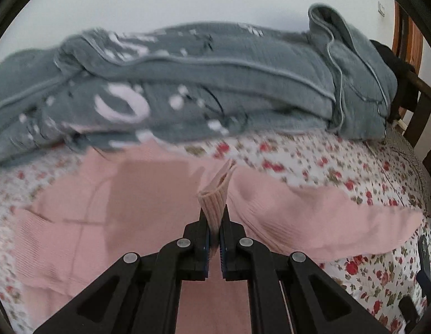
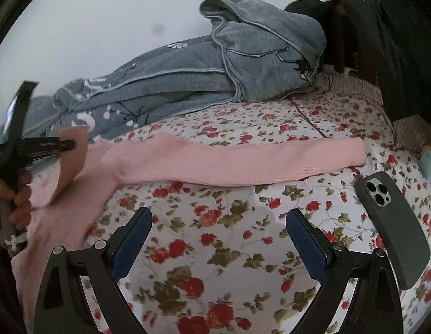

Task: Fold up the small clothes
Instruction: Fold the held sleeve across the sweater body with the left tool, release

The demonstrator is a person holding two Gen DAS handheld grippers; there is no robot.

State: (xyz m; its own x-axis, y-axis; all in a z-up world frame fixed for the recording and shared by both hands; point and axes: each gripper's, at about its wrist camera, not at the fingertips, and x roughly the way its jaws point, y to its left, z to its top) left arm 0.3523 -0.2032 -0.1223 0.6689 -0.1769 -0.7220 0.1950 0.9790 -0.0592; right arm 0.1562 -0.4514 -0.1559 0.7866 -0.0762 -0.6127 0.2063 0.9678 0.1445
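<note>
A pink ribbed sweater (image 1: 104,208) lies spread on the flowered bedsheet (image 1: 326,156). My left gripper (image 1: 214,214) is shut on the ribbed cuff (image 1: 215,194) of one sleeve, which stands up between the pads above the sweater's body. In the right wrist view the left gripper (image 2: 68,144) sits at the far left with the cuff (image 2: 72,164) hanging from it, a hand (image 2: 19,203) on its handle. The other sleeve (image 2: 237,161) lies stretched out flat to the right. My right gripper (image 2: 219,214) is open over bare sheet, in front of that sleeve, with nothing between its fingers.
A rumpled grey quilt (image 1: 215,83) (image 2: 215,69) is piled along the wall behind the sweater. A dark phone (image 2: 393,231) lies camera-side up on the sheet (image 2: 215,250) just right of my right gripper. Dark clothing and wooden furniture (image 2: 396,55) stand at the bed's right end.
</note>
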